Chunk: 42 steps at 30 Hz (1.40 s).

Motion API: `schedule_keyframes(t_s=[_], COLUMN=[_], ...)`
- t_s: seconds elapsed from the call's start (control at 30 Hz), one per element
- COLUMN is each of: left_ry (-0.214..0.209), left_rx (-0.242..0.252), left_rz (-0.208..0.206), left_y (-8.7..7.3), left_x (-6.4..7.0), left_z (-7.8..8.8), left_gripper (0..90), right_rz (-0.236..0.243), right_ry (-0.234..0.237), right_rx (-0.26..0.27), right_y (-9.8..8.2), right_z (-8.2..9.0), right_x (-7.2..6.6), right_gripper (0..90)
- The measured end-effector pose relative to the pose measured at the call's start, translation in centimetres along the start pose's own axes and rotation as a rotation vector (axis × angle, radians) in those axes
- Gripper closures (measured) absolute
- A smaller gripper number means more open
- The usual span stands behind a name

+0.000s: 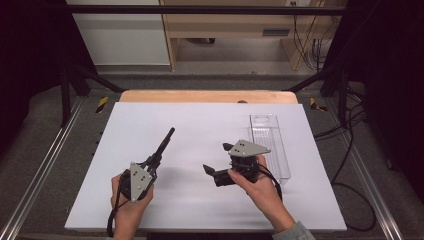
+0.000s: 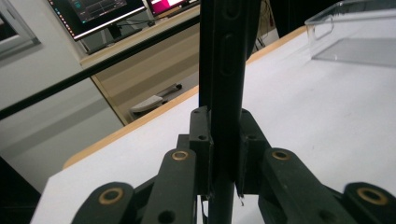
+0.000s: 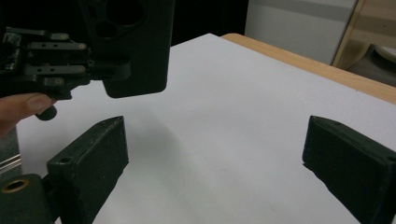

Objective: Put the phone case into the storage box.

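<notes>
1. Nearest me, my left gripper is clamped on a long black flat tool. My jaws pinch one end, and the rest sticks out above the white table, pointing away and to the right.
2. The tool looks stiff and light: a slim plastic-looking bar with slots along it, though I can't tell exactly what it is in this dim view. Held by its end it could pivot in the pads, so a grip nearer the middle would steady it.
3. My right gripper hangs with its jaws wide apart and nothing between them, aimed toward the tool.
4. Farther right, a clear plastic tray lies empty on the table.
</notes>
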<state>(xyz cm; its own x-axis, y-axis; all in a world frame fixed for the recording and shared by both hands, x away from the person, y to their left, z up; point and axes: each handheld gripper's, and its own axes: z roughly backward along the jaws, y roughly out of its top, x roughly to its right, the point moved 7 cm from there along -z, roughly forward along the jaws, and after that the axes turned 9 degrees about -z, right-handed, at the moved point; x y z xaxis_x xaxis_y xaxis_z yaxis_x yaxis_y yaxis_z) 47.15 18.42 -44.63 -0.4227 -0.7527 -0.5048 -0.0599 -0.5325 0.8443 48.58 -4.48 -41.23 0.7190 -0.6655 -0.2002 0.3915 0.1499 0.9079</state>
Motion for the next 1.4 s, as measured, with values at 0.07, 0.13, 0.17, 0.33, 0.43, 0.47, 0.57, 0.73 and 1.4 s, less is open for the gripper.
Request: schedule_keyframes(t_s=[0.07, 0.13, 0.17, 0.33, 0.43, 0.47, 0.57, 0.73, 1.4], left_ry=[-0.008, -0.018, -0.020, -0.043, -0.061, -0.069, -0.080, -0.120, -0.295], left_rx=[0.016, 0.024, 0.027, 0.057, 0.069, 0.070, 0.075, 0.091, 0.133], left_rz=[0.045, 0.085, 0.102, 0.201, 0.254, 0.269, 0.291, 0.377, 0.381], left_y=[0.1, 0.1, 0.0, 0.2, 0.2, 0.2, 0.2, 0.2, 2.7], left_x=[-0.1, -0.2, -0.2, -0.4, -0.3, -0.2, 0.0, 0.2, 5.0], left_z=[0.1, 0.1, 0.2, 0.5, 0.5, 0.5, 0.5, 0.5, 0.0], left_gripper=[79.9, 79.9, 79.9, 80.0, 80.0, 80.0, 80.0, 80.0, 80.1], right_rz=[-0.014, -0.018, -0.016, -0.028, -0.024, -0.026, -0.027, -0.048, -0.046], right_ry=[-0.006, -0.013, -0.019, -0.020, -0.015, -0.011, -0.002, -0.009, 0.043], right_rx=[0.016, 0.023, 0.023, 0.033, 0.037, 0.038, 0.041, 0.037, 0.065], right_y=[-0.1, -0.2, -0.2, -0.2, -0.1, -0.1, -0.1, -0.2, -0.2], right_z=[-0.1, -0.2, -0.3, -0.3, -0.3, -0.3, -0.4, -0.6, -1.2], right_x=[0.1, 0.1, 0.1, 0.1, -0.1, -0.2, -0.5, -0.7, -3.2], right_gripper=[7.5, 7.8, 7.9, 8.4, 8.0, 7.8, 6.4, 3.4, 3.2])
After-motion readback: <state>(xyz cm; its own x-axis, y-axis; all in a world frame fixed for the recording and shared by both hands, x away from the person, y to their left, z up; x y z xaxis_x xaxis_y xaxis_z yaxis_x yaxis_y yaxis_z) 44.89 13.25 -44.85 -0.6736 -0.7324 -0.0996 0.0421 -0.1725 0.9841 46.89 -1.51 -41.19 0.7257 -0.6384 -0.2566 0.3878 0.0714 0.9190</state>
